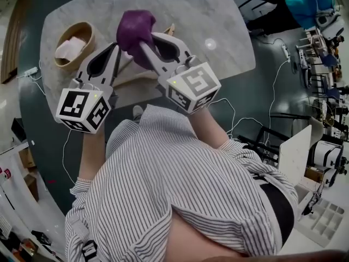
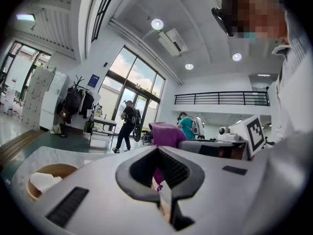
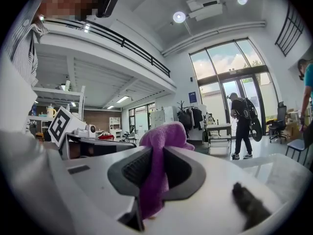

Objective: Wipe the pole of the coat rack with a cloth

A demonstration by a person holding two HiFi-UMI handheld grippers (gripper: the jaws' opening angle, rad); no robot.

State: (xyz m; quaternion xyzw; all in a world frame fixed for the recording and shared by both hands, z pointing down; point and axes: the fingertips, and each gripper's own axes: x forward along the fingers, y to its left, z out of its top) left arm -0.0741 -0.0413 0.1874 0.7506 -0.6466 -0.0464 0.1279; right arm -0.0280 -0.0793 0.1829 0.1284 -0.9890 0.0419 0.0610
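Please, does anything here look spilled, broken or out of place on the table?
Nothing stands out. The purple cloth is bunched in the right gripper, the bowl sits upright on the table, and no spill shows.

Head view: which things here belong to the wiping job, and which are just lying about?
Job in hand:
- purple cloth, gripped in the right claw
- wooden pole

Lying about:
- wooden bowl on the table
- pale folded cloth inside the bowl
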